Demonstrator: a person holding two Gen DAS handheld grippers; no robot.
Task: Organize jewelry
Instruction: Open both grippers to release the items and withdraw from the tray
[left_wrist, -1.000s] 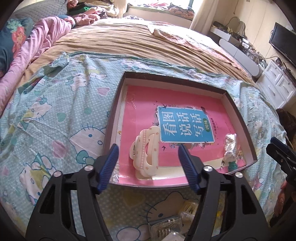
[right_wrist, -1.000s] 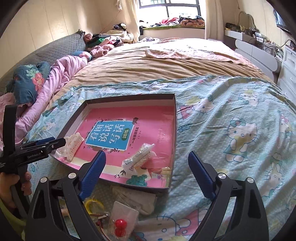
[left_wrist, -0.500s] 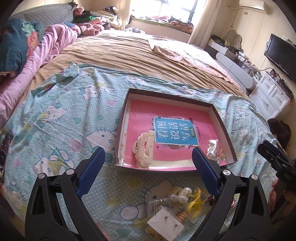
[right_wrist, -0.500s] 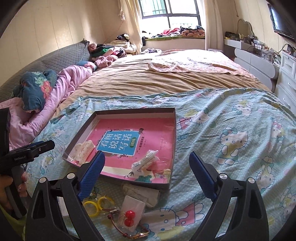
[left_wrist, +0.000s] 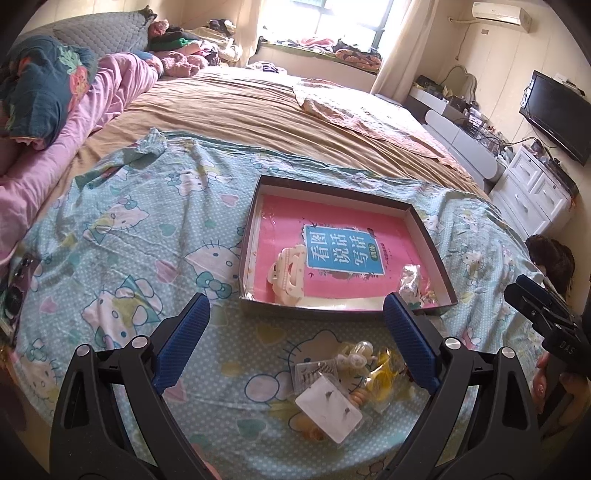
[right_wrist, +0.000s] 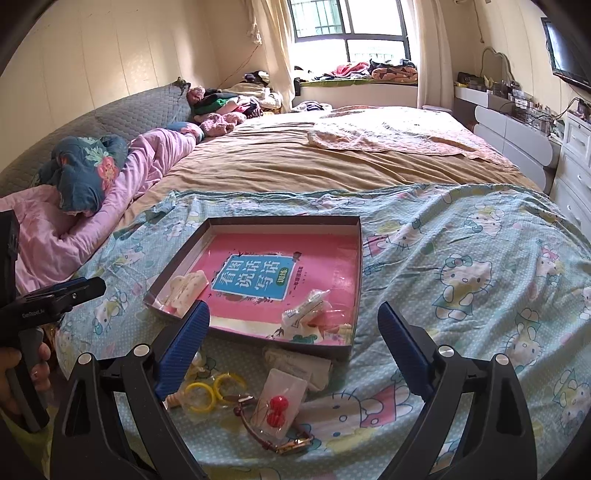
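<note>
A shallow dark box (left_wrist: 428, 236) (right_wrist: 360, 280) with a pink book as its floor lies on the Hello Kitty sheet. In it are a cream hair claw (left_wrist: 287, 271) (right_wrist: 186, 291) and a clear bag of small pieces (left_wrist: 410, 282) (right_wrist: 306, 314). A pile of loose jewelry lies in front of the box: a white earring card (left_wrist: 328, 408), yellow rings (right_wrist: 207, 393), a bag with red beads (right_wrist: 277, 404), a watch (right_wrist: 291, 445). My left gripper (left_wrist: 295, 341) is open and empty above the pile. My right gripper (right_wrist: 293, 341) is open and empty over it.
The bed stretches behind with a tan blanket (right_wrist: 295, 162) and pink bedding (left_wrist: 110, 96) at the left. White drawers (left_wrist: 535, 192) and a television (left_wrist: 554, 110) stand at the right. A dark phone-like object (left_wrist: 16, 291) lies at the left sheet edge.
Both grippers have pulled back and risen away from the box. The left jaws have opened wider. The loose jewelry pile has come into full view.
</note>
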